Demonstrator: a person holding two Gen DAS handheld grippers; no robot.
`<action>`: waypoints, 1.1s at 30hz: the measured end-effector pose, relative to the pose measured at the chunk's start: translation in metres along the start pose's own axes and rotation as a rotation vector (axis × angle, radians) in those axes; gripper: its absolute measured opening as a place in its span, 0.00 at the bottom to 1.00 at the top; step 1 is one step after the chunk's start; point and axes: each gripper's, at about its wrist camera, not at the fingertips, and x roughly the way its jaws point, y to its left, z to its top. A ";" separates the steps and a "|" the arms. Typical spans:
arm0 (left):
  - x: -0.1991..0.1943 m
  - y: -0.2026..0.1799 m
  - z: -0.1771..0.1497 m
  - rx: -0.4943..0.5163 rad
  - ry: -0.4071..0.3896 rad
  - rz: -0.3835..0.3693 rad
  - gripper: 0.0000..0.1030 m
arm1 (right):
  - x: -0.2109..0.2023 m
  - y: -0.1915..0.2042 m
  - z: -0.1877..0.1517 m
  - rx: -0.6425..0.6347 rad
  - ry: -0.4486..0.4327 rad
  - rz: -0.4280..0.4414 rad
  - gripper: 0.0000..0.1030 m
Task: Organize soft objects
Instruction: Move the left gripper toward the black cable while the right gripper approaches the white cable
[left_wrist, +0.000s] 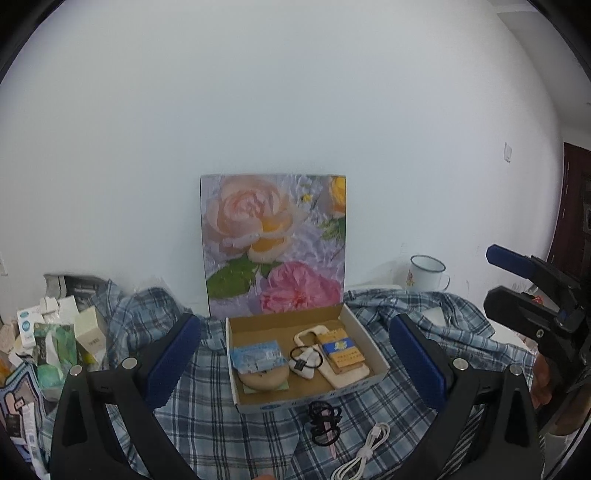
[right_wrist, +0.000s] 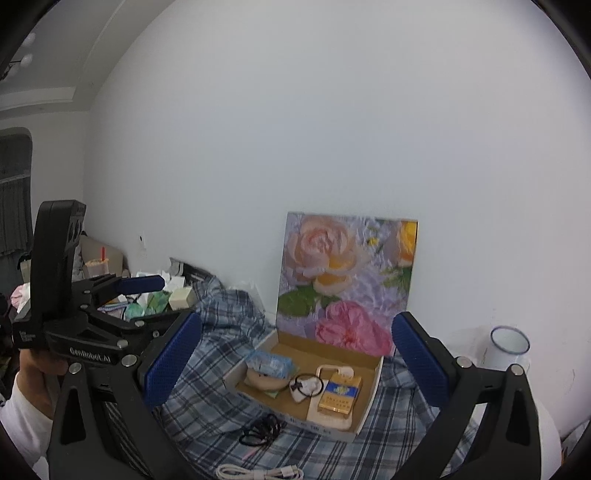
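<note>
An open cardboard box (left_wrist: 364, 338) (right_wrist: 375, 384) with a floral lid (left_wrist: 275, 243) leaning on the wall sits on a blue plaid cloth (left_wrist: 221, 424). It holds a blue tissue pack (left_wrist: 256, 356) over a round beige pad (left_wrist: 264, 378), a black hair tie (left_wrist: 304, 356) on a white item, and a yellow-blue pack (left_wrist: 341, 349) on a cream phone case. A black hair tie bundle (left_wrist: 323, 422) (right_wrist: 260, 430) and a white cable (left_wrist: 365, 456) (right_wrist: 258, 472) lie in front of the box. My left gripper (left_wrist: 295, 363) is open and empty above them. My right gripper (right_wrist: 295, 365) is open and empty.
Small cartons and packets (left_wrist: 55, 332) are heaped at the left. A white enamel mug (left_wrist: 428, 273) (right_wrist: 508, 347) stands at the right by the wall. The right gripper shows at the right edge of the left wrist view (left_wrist: 535, 295).
</note>
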 end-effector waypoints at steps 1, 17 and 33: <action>0.003 0.001 -0.004 -0.002 0.006 -0.001 1.00 | 0.002 -0.001 -0.005 0.005 0.009 0.002 1.00; 0.049 0.003 -0.062 0.007 0.127 -0.005 1.00 | 0.047 -0.004 -0.069 0.035 0.116 0.061 1.00; 0.083 0.001 -0.098 0.009 0.235 -0.024 1.00 | 0.073 -0.013 -0.103 0.070 0.234 0.066 1.00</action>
